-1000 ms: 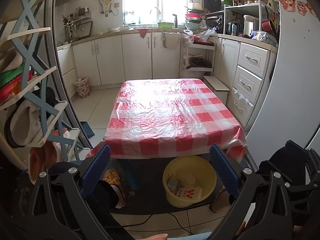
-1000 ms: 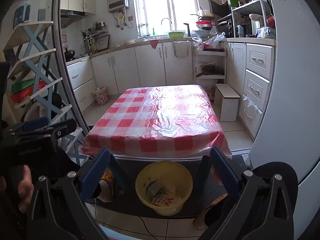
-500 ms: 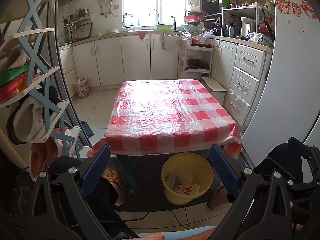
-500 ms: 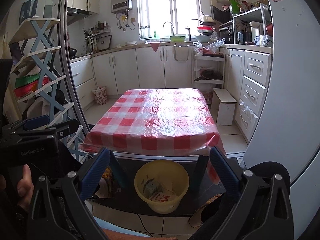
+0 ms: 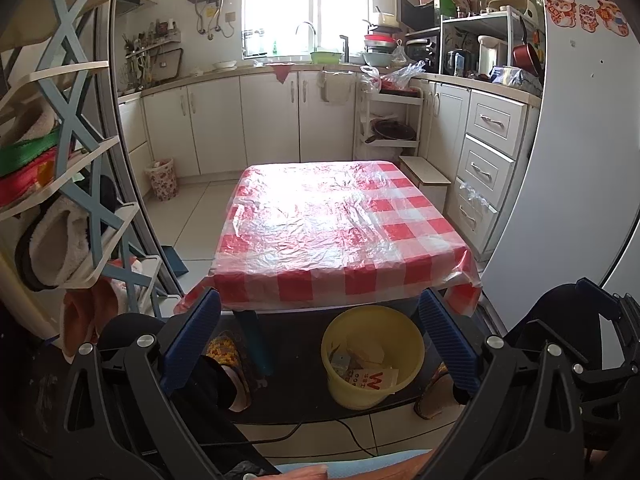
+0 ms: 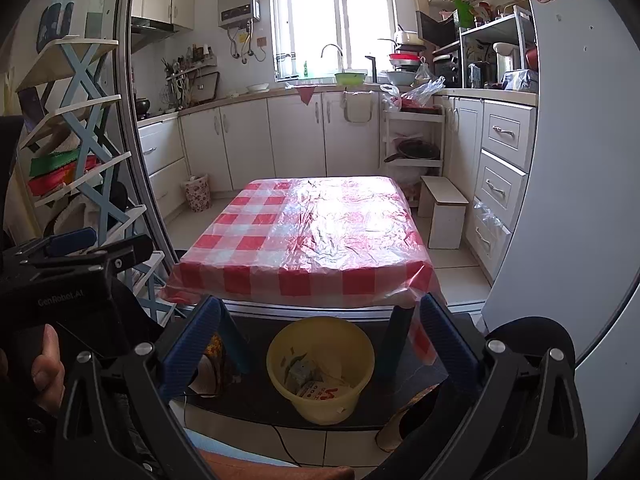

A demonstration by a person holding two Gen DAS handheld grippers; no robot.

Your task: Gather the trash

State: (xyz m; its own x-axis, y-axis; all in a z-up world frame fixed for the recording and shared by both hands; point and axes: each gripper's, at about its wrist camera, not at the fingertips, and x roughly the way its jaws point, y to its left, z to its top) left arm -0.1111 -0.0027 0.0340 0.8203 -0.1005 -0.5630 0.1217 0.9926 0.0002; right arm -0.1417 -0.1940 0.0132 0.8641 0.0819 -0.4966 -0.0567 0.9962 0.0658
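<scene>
I think the biggest risk here is that I hunt for trash that is not there. The low counter (image 5: 340,224) with its red and white checked plastic cloth fills the middle of both views, and I see nothing lying on it. The shiny cloth is crinkled and bright with glare, so a small clear scrap could hide there and I would miss it.

Another risk: if I push my claws forward and low, the cloth's loose corner at the lower right of the counter could catch a finger and drag.

My left claw (image 5: 320,336) is wide open and holds nothing. My right claw (image 6: 316,340) is wide open too, and empty.

The round yellow plastic bucket (image 5: 374,356) sits on the floor under the near edge of the counter. In the left view it shows low and right of the middle, between the two blue fingers, nearer the right one. In the right view the bucket (image 6: 320,368) sits about midway between the fingers. Paper and card trash (image 6: 316,384) lies inside it already. Both claws are well apart from it.
</scene>
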